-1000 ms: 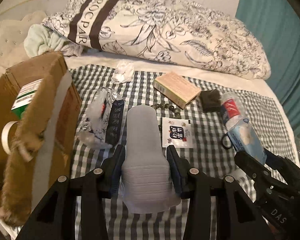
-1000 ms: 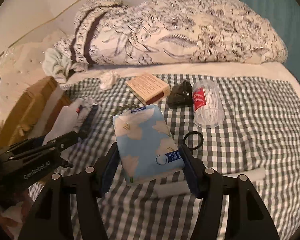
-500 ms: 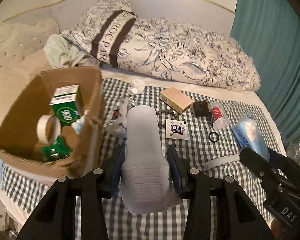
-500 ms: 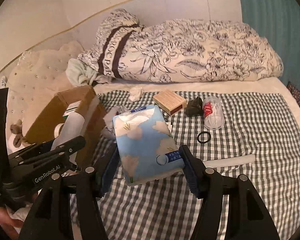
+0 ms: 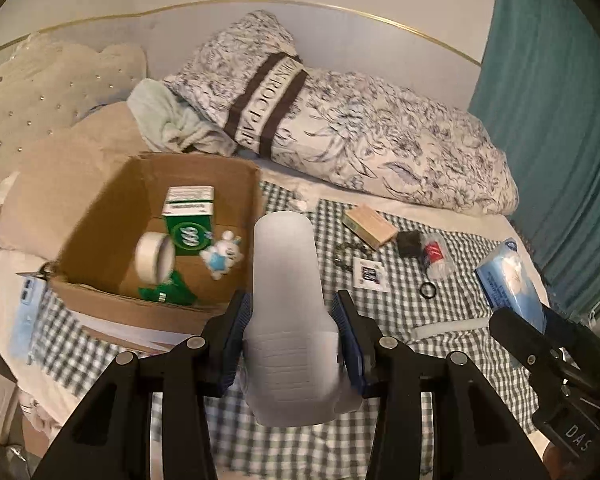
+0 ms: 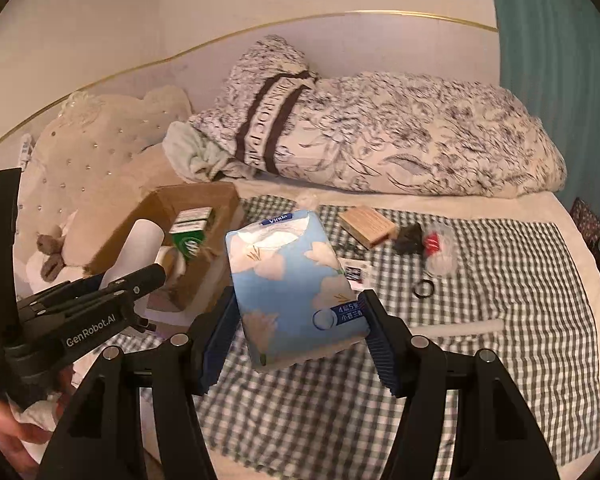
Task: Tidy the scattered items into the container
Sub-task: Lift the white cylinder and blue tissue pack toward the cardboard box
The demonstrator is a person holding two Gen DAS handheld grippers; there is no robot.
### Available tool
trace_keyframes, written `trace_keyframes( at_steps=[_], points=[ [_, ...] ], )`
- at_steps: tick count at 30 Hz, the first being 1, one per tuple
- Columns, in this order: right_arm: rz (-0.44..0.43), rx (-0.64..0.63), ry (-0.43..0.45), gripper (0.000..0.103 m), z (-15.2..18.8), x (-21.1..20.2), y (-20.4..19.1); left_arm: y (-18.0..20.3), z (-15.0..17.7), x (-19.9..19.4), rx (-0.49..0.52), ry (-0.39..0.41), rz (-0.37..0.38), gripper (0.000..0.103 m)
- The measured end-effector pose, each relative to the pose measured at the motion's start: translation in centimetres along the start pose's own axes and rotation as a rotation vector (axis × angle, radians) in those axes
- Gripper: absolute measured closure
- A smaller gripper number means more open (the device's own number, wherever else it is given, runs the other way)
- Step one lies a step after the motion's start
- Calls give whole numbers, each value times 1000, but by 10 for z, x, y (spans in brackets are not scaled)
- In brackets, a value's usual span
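**Two loaded grippers held above a bed beside a cardboard box**

The left gripper (image 5: 296,344) is raised over the checked cloth (image 5: 400,308), its blue pads clamped on a pale grey slipper-shaped item (image 5: 286,300) pointing forward. To its left sits the open cardboard box (image 5: 112,208), holding a green carton (image 5: 190,224) and a tape roll (image 5: 156,256). The right gripper (image 6: 300,340) hovers alongside, squeezing a blue tissue pack (image 6: 296,284). A wooden box (image 6: 366,220) lies on the cloth; a dark object (image 6: 408,236) beside it is too blurred to identify.
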State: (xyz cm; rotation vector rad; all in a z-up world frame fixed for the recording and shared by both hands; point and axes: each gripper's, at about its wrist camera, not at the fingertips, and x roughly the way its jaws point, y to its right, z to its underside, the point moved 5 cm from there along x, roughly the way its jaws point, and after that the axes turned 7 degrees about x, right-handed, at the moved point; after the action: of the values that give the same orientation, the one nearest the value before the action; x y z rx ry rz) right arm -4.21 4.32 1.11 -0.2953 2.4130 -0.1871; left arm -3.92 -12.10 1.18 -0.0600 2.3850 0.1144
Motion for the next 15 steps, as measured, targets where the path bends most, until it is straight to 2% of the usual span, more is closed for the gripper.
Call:
trace_keyframes(
  at_steps=[9,15],
  points=[
    [-115,-39,11,42,-23,14,-81,-82,-24,-23,-41,27,-99,59],
    [-166,-67,-18,42,-27,52,-121,-120,-28,1,-58,0,-131,59]
  ],
)
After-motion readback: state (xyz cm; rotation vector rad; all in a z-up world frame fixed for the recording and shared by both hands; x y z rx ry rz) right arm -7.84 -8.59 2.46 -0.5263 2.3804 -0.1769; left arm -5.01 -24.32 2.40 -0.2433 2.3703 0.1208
